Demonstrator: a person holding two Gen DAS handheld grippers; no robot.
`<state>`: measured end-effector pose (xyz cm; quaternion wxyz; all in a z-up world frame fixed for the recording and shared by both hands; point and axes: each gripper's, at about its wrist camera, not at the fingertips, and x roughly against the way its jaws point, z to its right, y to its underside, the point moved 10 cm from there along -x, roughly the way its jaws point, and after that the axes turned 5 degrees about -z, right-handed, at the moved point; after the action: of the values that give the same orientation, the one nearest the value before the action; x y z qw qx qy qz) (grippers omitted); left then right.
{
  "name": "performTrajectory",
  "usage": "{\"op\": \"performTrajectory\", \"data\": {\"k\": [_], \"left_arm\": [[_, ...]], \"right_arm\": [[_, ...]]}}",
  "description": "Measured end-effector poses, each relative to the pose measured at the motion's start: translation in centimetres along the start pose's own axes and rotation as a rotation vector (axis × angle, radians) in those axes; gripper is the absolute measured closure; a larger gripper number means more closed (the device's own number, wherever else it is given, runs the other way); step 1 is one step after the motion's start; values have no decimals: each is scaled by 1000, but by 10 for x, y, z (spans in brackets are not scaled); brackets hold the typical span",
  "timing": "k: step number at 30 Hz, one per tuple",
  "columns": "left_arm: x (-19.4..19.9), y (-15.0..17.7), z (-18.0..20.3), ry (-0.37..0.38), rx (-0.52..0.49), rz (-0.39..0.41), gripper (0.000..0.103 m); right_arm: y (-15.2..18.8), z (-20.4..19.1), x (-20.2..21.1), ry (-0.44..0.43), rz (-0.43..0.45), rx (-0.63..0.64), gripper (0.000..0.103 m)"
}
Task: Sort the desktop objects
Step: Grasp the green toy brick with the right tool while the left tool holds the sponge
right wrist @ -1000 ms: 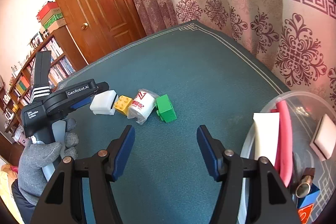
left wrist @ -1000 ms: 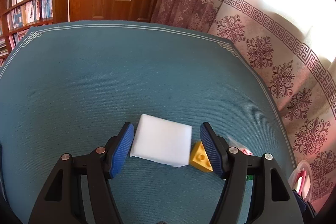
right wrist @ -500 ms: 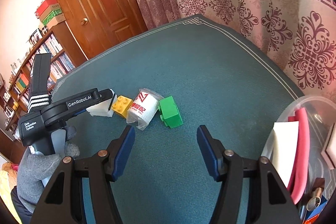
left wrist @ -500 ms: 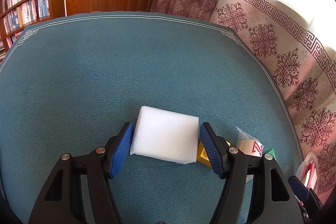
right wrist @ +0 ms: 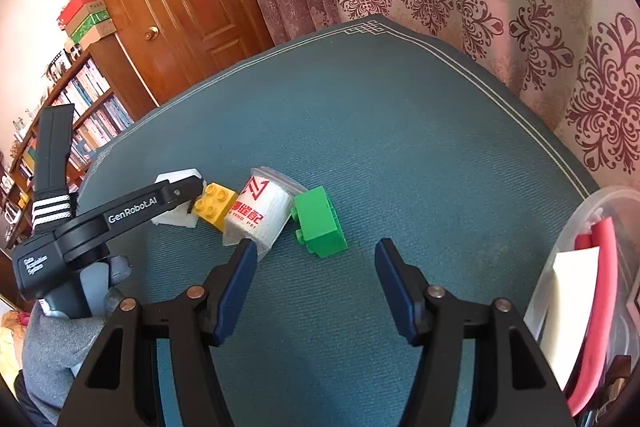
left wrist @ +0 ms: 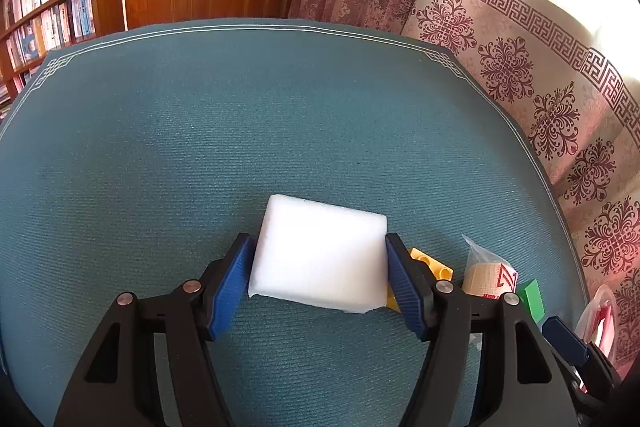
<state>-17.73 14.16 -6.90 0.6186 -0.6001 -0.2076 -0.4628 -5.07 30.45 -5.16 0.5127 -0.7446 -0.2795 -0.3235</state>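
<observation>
A white foam block (left wrist: 320, 259) lies on the teal table between the blue pads of my left gripper (left wrist: 318, 247); both pads touch its sides. The block also shows in the right wrist view (right wrist: 176, 217), partly hidden by the left gripper (right wrist: 176, 193). Beside it lie a yellow brick (right wrist: 212, 205), a bagged white roll with red print (right wrist: 258, 215) and a green brick (right wrist: 320, 223). In the left wrist view the yellow brick (left wrist: 432, 263), the roll (left wrist: 490, 277) and the green brick (left wrist: 532, 299) lie to the right. My right gripper (right wrist: 314, 253) is open and empty, just in front of the green brick.
A clear plastic tub (right wrist: 560, 267) at the right holds a red tube (right wrist: 600, 287), a white card and other items. The teal table (right wrist: 400, 127) has patterned curtains behind it and on the right. A wooden door and bookshelves stand at the far left.
My left gripper has moved forward around the white foam block and closed until the pads touch it. My right gripper has moved closer to the bricks and the roll, still open.
</observation>
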Motion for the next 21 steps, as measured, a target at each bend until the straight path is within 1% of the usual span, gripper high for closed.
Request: {"op": "performTrajectory", "data": {"k": [6, 9, 12, 15, 17, 18, 21], "left_arm": [[-1, 2, 3, -3, 2, 16, 39], [2, 4, 2, -3, 12, 32, 39], [6, 3, 5, 9, 16, 50, 39], [9, 4, 8, 19, 15, 60, 39], [8, 4, 12, 28, 10, 64, 39], [8, 4, 15, 35, 7, 66, 39], [9, 6, 22, 49, -4, 75, 39]], "right_arm": [[-4, 2, -10, 14, -8, 4, 38], [-8, 3, -17, 16, -16, 12, 41], [-9, 2, -21, 19, -20, 23, 48], [-9, 1, -27, 19, -35, 29, 59], [-9, 0, -30, 21, -43, 34, 69], [-8, -1, -30, 24, -43, 40, 71], [-6, -3, -28, 22, -38, 45, 73]]}}
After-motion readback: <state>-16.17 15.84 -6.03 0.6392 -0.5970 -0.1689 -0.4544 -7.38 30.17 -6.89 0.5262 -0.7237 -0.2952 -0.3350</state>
